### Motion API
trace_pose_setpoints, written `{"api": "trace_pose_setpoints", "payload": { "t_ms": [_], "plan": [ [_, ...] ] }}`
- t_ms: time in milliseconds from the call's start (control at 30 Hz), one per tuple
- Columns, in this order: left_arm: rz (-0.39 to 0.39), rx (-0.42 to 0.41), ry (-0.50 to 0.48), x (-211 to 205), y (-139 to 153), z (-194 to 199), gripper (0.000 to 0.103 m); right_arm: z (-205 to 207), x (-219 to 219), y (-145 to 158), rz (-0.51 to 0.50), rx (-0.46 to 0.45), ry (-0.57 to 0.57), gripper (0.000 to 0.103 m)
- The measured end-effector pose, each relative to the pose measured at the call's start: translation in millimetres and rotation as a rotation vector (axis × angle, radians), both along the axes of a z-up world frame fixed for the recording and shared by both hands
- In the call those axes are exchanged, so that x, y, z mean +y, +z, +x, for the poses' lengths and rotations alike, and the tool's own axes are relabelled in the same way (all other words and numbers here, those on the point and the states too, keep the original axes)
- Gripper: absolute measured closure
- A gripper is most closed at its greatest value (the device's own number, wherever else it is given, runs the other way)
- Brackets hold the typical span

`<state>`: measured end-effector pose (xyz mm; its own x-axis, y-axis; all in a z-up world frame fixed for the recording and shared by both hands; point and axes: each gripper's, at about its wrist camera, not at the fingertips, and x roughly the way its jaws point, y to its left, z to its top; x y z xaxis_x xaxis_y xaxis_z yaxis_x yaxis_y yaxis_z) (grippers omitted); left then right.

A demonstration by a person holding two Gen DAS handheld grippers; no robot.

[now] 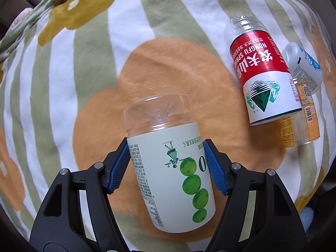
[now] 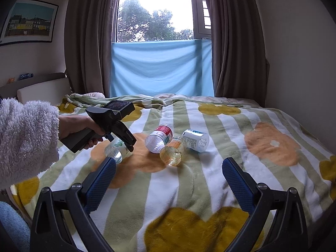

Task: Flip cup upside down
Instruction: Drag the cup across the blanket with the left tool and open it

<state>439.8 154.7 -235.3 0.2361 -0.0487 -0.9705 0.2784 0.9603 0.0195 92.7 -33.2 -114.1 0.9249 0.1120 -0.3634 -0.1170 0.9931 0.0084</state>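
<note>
Four cups (image 2: 166, 142) on blanket (image 2: 210, 178)

Glossy clear plastic cup (image 1: 168, 168), matt paper label; fuzzy fleece blanket (image 1: 168, 63).

The left wrist view looks steeply down, close over the blanket (image 1: 168, 67) and a green-label cup (image 1: 170, 168). The right wrist view sits farther back, low, facing the window (image 2: 155, 10). Both share that cup (image 2: 117, 149) and the lying cups.
</note>
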Motion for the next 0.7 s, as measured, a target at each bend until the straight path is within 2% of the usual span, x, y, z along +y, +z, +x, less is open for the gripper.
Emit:
{"api": "trace_pose_setpoints", "payload": {
  "t_ms": [200, 467, 700],
  "plan": [
    [-0.03, -0.024, -0.011, 5.6, 24.4, -23.1, 0.037, -2.6, -2.2, 5.4, 0.014, -0.013, 0.009, 0.002],
    [-0.061, -0.047, -0.089, 7.6, 56.5, -97.6, 0.037, -20.9, 6.5, 15.9, 0.024, -0.034, 0.038, 0.002],
    [-0.06, -0.005, -0.119, 0.3, 40.7, -158.7, 0.037, -40.9, 13.3, 22.9, 0.04, -0.043, 0.06, 0.002]
  ]
}}
